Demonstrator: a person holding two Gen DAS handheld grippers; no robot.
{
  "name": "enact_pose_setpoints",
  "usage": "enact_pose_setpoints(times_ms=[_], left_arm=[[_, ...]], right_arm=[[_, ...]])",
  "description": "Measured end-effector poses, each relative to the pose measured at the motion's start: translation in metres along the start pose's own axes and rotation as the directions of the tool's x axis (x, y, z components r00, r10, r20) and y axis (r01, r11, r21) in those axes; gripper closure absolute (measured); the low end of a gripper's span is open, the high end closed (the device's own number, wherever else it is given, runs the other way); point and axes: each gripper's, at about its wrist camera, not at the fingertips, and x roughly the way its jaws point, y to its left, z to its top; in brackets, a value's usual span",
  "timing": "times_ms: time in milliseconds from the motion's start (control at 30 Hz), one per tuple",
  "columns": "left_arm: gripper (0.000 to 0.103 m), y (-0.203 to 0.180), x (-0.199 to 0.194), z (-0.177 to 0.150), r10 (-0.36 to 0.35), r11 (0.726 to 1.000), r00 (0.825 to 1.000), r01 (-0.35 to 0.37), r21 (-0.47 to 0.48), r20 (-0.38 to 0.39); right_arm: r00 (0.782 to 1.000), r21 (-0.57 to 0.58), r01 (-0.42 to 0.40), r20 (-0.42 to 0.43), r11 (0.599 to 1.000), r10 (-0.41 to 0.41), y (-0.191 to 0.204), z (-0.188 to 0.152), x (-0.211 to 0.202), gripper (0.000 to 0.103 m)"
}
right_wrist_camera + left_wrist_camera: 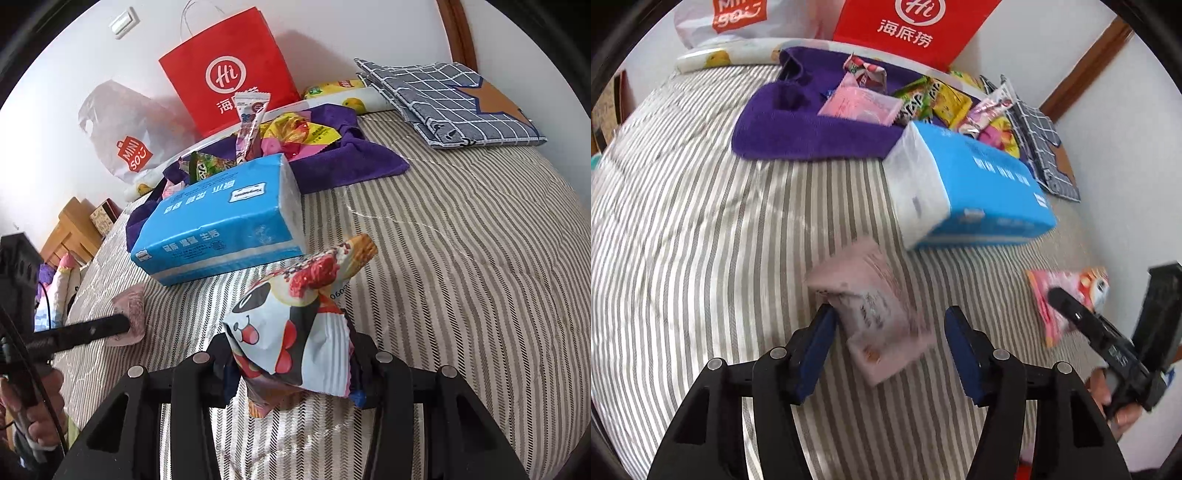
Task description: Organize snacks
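Currently the panda snack packet (291, 332) is sitting pinched in the right tool (295, 369), jaws closed on its lower half, packet lifted clear of the striped bed cover (461, 277) as far as I can tell. The pale pink packet (875, 314) is lying on the bed between the jaws of the left tool (890, 332), which are standing wide apart, not gripping; it's blurred, so contact with the left finger is unclear.

Step in hand, my read: collecting loose snacks, right side carrying, left side lining up a pick.

Destination is probably the snack pile (284, 140) on the purple towel (351, 166), lying beyond the blue tissue pack (221, 221), in front of the red paper bag (229, 74).

Next move is calling for:
- left: closing squarely on the pink packet; it's soft and flat, so likely needing a low approach
- right: carrying the panda packet over the tissue pack without clipping it, then releasing on the towel

Also lying around: white plastic bag (122, 136) and a folded checked cloth (461, 103), well apart from both tools.
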Motion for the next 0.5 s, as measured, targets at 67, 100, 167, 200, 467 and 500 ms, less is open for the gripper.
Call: enact_pose_setpoints(times_ms=[67, 100, 167, 200, 467, 500], left_arm=[[0.042, -0.006, 0.006, 0.006, 0.035, 0.999, 0.999, -0.035, 0.021, 0.003], [0.042, -0.01, 0.01, 0.008, 0.06, 0.997, 0.998, -0.06, 0.037, 0.008], [0.042, -0.021, 0.017, 0.01, 0.126, 0.988, 0.992, -0.128, 0.085, 0.026], [0.042, -0.023, 0.019, 0.009, 0.149, 0.983, 0.988, -0.153, 0.105, 0.038], [0.066, -0.038, 0.026, -0.006, 0.277, 0.921, 0.946, -0.311, 0.235, 0.166], [0.066, -0.035, 0.026, -0.005, 0.279, 0.92, 0.946, -0.313, 0.234, 0.168]], right_arm=[[1.0, 0.011, 0.001, 0.002, 1.0, -0.001, -0.003, 0.0, 0.0, 0.06], [1.0, 0.017, 0.001, 0.0, 1.0, -0.001, -0.005, 0.0, 0.0, 0.06], [1.0, 0.023, 0.003, 0.001, 1.0, -0.003, -0.007, 0.0, 0.0, 0.06], [1.0, 0.025, 0.003, 0.003, 1.0, -0.004, -0.008, 0.0, 0.0, 0.06], [0.999, 0.005, 0.027, 0.025, 1.0, -0.027, -0.014, 0.004, 0.002, 0.06], [0.999, -0.004, 0.033, 0.026, 0.999, -0.033, -0.014, 0.005, 0.003, 0.06]])
